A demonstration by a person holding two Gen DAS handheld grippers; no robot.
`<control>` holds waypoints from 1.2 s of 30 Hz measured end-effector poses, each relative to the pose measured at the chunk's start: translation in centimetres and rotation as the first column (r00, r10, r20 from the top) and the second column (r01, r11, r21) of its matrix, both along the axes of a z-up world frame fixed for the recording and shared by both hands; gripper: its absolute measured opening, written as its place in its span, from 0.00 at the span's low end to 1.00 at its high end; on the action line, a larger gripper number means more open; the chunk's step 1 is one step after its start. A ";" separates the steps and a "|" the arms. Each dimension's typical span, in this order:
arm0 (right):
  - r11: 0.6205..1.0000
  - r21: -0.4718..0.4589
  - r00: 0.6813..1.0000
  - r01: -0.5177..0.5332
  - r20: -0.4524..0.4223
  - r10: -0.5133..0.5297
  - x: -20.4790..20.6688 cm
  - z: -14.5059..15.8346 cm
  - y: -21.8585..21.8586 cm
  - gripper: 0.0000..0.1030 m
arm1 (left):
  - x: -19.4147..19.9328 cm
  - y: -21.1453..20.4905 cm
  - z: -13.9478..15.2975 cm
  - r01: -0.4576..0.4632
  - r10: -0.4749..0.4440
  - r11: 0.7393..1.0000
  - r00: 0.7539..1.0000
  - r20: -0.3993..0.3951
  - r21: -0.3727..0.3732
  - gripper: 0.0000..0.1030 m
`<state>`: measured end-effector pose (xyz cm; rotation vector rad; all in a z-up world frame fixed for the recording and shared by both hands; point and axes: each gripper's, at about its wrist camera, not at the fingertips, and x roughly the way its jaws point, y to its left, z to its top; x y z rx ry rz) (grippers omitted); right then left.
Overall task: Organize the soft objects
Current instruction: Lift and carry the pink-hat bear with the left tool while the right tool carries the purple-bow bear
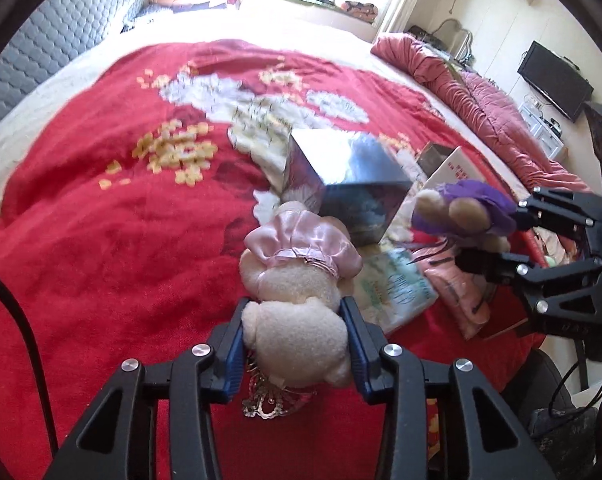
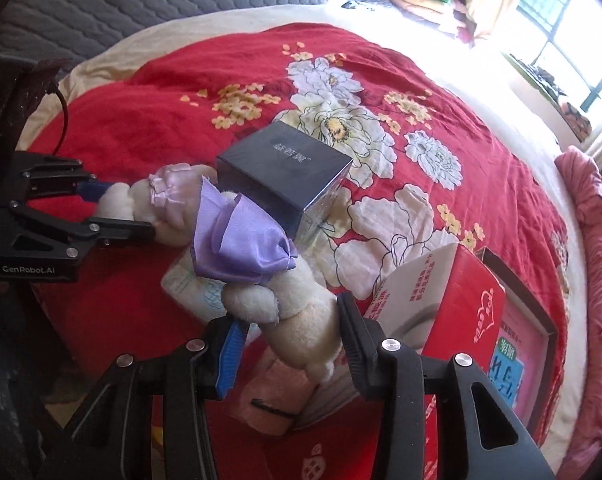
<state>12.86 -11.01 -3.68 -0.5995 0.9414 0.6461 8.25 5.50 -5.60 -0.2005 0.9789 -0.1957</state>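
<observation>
My left gripper (image 1: 295,334) is shut on the head of a cream plush bear in a pink satin dress (image 1: 297,280), held over the red bedspread (image 1: 101,220); the bear also shows in the right wrist view (image 2: 149,200) with the left gripper (image 2: 113,208). My right gripper (image 2: 289,336) is shut on a cream plush bear in a purple satin dress (image 2: 257,256); it shows in the left wrist view (image 1: 461,208) with the right gripper (image 1: 497,236). Both bears hang close together beside a shiny dark box (image 1: 349,176).
The dark box (image 2: 285,172) sits mid-bed. A red and white carton (image 2: 453,300), a framed pink book (image 2: 517,356), a pale tissue pack (image 1: 397,288) and a pink pack (image 1: 457,292) lie near the bed's front edge. A rolled pink quilt (image 1: 481,104) lies along the right side.
</observation>
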 end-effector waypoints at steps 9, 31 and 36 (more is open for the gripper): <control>0.960 0.235 0.987 0.153 0.005 -0.159 -3.4 3.7 -3.6 0.45 | -2.6 -3.3 4.9 0.030 -0.032 0.999 0.994 0.106 0.020 0.42; 0.832 0.418 0.896 0.365 0.085 -0.436 -6.4 10.8 -17.3 0.45 | -2.5 -16.9 13.8 0.192 -0.204 0.978 0.958 0.202 0.081 0.42; 0.803 0.444 0.867 0.397 0.107 -0.487 -7.1 12.0 -19.6 0.45 | -1.8 -19.0 15.8 0.207 -0.223 0.974 0.948 0.227 0.093 0.42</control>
